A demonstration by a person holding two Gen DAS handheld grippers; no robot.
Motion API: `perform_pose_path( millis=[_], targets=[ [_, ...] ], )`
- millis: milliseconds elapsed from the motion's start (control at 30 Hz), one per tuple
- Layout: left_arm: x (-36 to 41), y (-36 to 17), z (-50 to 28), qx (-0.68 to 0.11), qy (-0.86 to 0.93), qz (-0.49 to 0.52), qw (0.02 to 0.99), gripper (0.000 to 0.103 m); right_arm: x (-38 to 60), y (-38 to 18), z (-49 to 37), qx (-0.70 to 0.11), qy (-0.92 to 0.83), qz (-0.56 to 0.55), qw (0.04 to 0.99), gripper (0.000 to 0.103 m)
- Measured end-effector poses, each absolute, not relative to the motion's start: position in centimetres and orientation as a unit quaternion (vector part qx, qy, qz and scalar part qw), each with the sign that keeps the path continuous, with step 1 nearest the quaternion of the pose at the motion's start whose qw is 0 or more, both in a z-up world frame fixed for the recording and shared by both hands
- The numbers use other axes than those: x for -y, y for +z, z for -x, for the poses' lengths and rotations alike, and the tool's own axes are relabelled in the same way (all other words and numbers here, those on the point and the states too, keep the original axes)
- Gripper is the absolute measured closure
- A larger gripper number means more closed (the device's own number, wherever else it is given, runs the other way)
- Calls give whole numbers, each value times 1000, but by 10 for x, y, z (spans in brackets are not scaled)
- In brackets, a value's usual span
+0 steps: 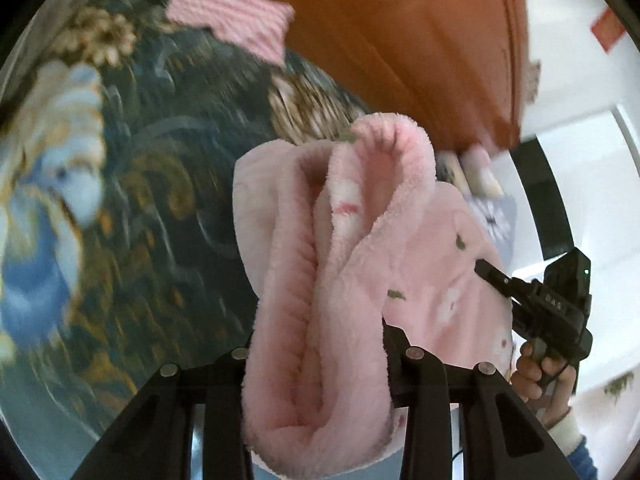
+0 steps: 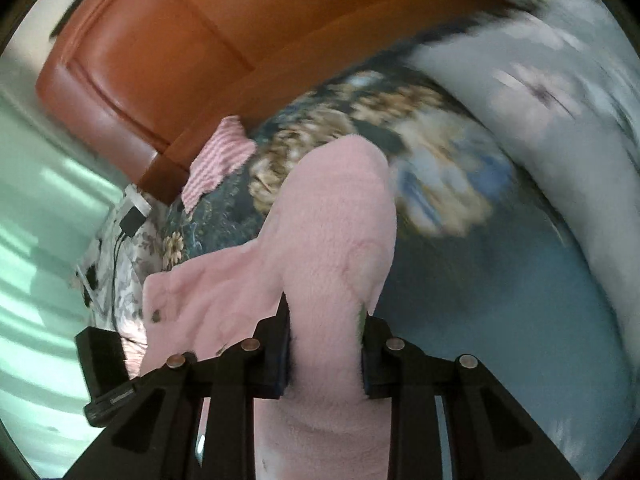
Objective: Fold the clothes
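Pink fleece garment was clamped in both tongs: the left tongs gripped a bunched fold and the right tongs a fleece band, holding it above the floral bed. A striped pink cloth lay toward 11 o'clock by the orange headboard.

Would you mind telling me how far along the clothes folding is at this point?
Possibly done: a pink striped piece lies flat on the floral bedspread near the headboard, perhaps folded. In hand: the pink fleece garment is lifted off the bed, bunched, with the left gripper and right gripper each clamped on it. Left: spreading it out and making every fold.
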State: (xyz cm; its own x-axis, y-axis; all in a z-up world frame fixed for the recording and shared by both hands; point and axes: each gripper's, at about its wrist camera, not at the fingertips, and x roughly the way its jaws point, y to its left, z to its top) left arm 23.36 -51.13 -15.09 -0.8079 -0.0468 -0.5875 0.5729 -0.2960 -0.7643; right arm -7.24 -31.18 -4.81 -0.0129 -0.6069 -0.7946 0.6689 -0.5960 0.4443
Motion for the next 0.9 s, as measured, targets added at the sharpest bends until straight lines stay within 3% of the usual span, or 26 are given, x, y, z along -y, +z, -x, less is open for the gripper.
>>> perform_pose_path(
  millis=[267,467,900],
  targets=[
    [555,-159,-237,-546,-768,-196,270,64,431,-38,112,-111,-714,-503,474,76],
    [556,-191,-239,-560,-751,-227,265,63,460,-76,121,-178,-708,-521,442,76],
    [561,-201,-245,-577,-744,-237,241,57,450,-98,138,-170,-697,-545,433,73]
  ],
)
